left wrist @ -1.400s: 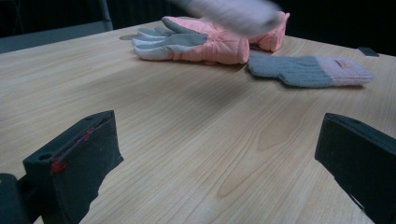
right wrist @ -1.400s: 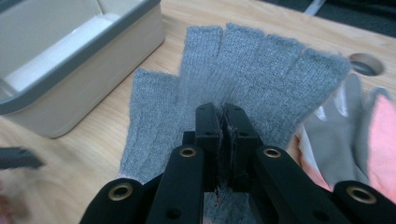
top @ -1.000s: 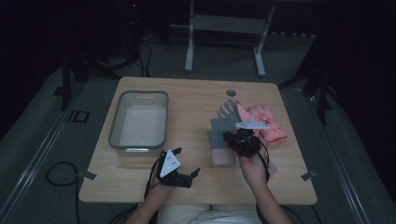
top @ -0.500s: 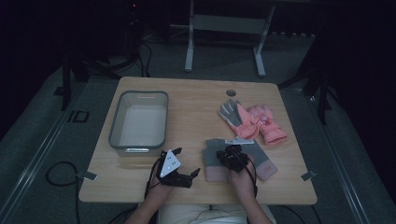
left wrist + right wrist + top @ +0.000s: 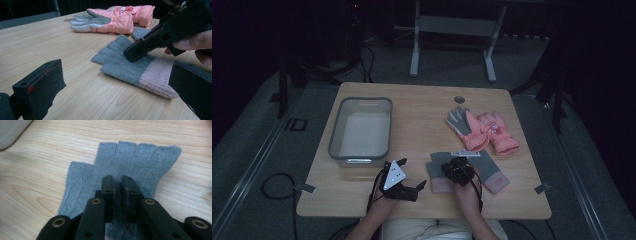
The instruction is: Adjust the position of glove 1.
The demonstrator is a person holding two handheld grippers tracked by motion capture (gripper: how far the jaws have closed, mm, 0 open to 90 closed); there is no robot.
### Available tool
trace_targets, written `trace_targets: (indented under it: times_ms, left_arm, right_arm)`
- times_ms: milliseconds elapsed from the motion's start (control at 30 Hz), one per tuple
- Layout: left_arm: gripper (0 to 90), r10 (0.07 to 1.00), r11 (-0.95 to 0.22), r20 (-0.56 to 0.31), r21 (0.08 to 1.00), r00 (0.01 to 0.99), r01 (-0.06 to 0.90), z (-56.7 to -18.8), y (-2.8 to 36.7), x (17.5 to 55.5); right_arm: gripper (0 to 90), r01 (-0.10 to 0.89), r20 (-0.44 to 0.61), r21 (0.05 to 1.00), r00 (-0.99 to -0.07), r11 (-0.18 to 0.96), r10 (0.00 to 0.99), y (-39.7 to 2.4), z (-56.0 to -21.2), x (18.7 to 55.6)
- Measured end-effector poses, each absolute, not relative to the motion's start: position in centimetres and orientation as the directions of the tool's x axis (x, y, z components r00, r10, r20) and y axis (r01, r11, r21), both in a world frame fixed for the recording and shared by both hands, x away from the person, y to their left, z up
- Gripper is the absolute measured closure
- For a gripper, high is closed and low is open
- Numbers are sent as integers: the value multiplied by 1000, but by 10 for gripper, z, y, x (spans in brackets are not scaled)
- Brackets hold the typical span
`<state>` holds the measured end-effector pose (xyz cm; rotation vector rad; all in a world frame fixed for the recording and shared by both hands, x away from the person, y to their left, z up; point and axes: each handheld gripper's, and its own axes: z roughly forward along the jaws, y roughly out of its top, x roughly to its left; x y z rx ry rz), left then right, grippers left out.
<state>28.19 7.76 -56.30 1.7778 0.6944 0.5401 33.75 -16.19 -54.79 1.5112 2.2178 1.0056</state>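
Light wooden table (image 5: pixel 422 120): work surface, frame centre
Grey plastic tub (image 5: pixel 360 128): centre-left, likely destination
Grey knit glove, pink cuff (image 5: pixel 438 175): lower centre, flat
Right gripper (image 5: pixel 117 182): jaws narrowly parted and just opening, tips on glove, releasing
Left gripper (image 5: pixel 419 186): wide open, empty, waiting

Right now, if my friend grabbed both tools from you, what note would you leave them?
Left tool: open, empty, near the front of the table.
Right tool: tips down on the grey glove; its jaws have just been opening, and knit shows in the narrow gap.
Things: that glove lies flat beside its twin; pink gloves farther back; tub empty.
Done: grey pair laid side by side.
Left: lift the right tool away; pink pair probably next.
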Motion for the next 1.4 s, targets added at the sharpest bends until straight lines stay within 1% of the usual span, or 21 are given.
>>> trace_targets:
  times_ms: [133,167,233,267,300,400,467,633,733,833,867,967,1033,1200,1300,1333,1400]
  left_arm:
    - [0,688,-231,24,954,726,188,-563,78,282]
    - [0,688,-231,23,955,726,189,-563,78,282]
    - [0,688,-232,24,955,726,187,-563,78,282]
    - [0,687,-232,25,955,726,187,-563,77,282]
    - [0,687,-234,26,954,726,186,-563,77,282]
    - [0,688,-235,28,954,725,185,-563,77,282]
    - [0,688,-234,27,954,725,186,-563,77,282]
    - [0,691,-233,28,955,723,186,-563,77,282]
    - [0,694,-233,30,955,720,184,-563,77,281]
    - [0,695,-229,28,956,719,184,-563,77,281]
    - [0,695,-228,27,956,719,184,-563,77,281]
    - [0,696,-226,26,957,718,184,-563,77,281]
    - [0,697,-224,25,957,717,184,-563,77,281]
    - [0,698,-227,29,957,716,182,-563,77,281]
    - [0,699,-224,27,957,715,182,-563,77,281]
    - [0,699,-223,27,957,715,183,-563,77,281]
    - [0,698,-224,27,957,716,183,-563,77,281]
  right_arm:
    - [724,690,163,695,-425,203,890,-166,-539,335]
    - [690,664,153,717,-447,212,881,-169,-533,335]
    - [662,638,110,727,-473,254,874,-174,-524,336]
    - [650,616,111,743,-497,260,861,-179,-519,338]
    - [645,601,107,751,-521,275,847,-185,-514,340]
    - [645,537,34,761,-593,364,805,-202,-503,347]
    - [645,512,28,759,-641,401,767,-216,-500,352]
    - [653,492,0,734,-690,469,724,-255,-501,359]
    - [644,502,-16,710,-690,494,724,-279,-505,362]
    - [639,516,-8,697,-689,498,725,-296,-508,363]
    - [639,517,-19,688,-689,510,724,-301,-511,363]
    - [638,525,-12,674,-696,520,718,-311,-516,363]
    - [638,539,8,662,-700,520,714,-315,-521,363]
    - [643,560,7,620,-704,550,710,-318,-535,367]
    - [643,560,4,623,-701,547,713,-318,-538,366]
    - [647,552,-9,624,-703,554,711,-317,-539,365]
    - [685,550,-14,623,-703,556,711,-316,-539,364]
